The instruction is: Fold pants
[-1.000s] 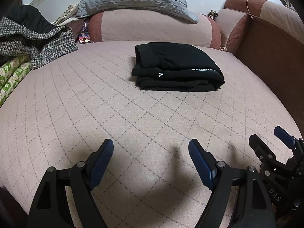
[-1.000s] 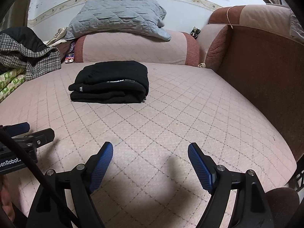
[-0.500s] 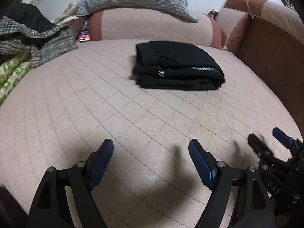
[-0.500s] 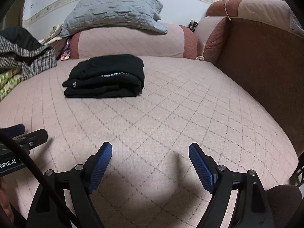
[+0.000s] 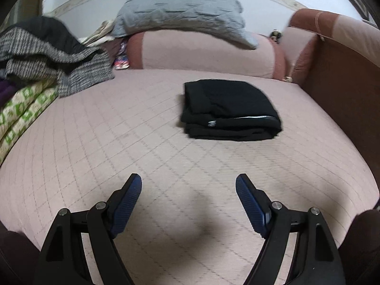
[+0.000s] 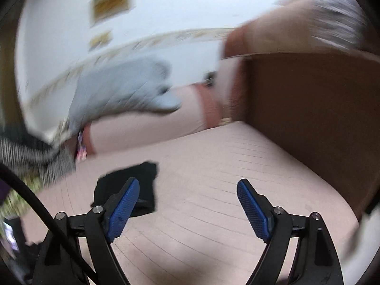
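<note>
The black pants (image 5: 228, 110) lie folded in a compact stack on the pink quilted sofa seat (image 5: 118, 142), right of centre and towards the back. My left gripper (image 5: 188, 185) is open and empty, low over the seat well in front of the pants. My right gripper (image 6: 187, 188) is open and empty, raised and tilted. In the blurred right wrist view the pants (image 6: 147, 173) show behind the left finger.
A grey quilted pillow (image 5: 180, 16) rests on the pink bolster (image 5: 204, 52) at the back. A pile of checked and green clothes (image 5: 42, 66) lies at the left. The brown sofa arm (image 5: 344, 90) borders the right side.
Both grippers have pulled back from the pants and stay open. The right gripper has swung up and rolled quickly, so its view is blurred, and it has left the left wrist view.
</note>
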The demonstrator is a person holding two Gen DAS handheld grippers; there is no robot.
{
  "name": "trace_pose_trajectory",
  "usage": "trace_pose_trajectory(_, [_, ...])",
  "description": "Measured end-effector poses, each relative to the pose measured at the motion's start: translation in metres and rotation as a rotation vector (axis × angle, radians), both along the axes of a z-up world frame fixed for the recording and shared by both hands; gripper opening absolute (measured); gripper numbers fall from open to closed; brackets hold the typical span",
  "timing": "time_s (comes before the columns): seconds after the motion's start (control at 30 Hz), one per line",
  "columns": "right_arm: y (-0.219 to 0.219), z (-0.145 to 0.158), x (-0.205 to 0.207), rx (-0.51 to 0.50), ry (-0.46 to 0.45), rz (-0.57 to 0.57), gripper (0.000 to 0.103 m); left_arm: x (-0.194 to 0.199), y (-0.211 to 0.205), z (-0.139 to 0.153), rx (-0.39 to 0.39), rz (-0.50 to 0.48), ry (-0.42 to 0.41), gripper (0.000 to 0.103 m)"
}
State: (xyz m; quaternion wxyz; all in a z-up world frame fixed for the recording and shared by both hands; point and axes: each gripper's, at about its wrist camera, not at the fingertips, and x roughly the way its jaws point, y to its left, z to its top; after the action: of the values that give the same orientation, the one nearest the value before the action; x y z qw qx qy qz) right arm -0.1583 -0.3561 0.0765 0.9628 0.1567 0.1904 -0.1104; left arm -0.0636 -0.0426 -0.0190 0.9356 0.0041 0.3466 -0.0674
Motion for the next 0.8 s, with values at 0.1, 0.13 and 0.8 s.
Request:
trace_pose_trajectory(0.1, [-0.048,0.001,-0.081,0.070,-0.061,-0.210,0.094,-0.004,-0.006,0.002,-0.011,-0.025,-0.006,0.081])
trace_pose_trajectory(0.13, [-0.058,-0.002,-0.104,0.078,-0.075,-0.276,0.095,-0.005,-0.007,0.001,-0.018,-0.030,-0.004,0.082])
trace_pose_trajectory(0.8, [0.124,-0.071,-0.006,-0.138,0.243,0.260,0.094,-0.029,-0.006,-0.024,-0.002,-0.071,0.007,0.082])
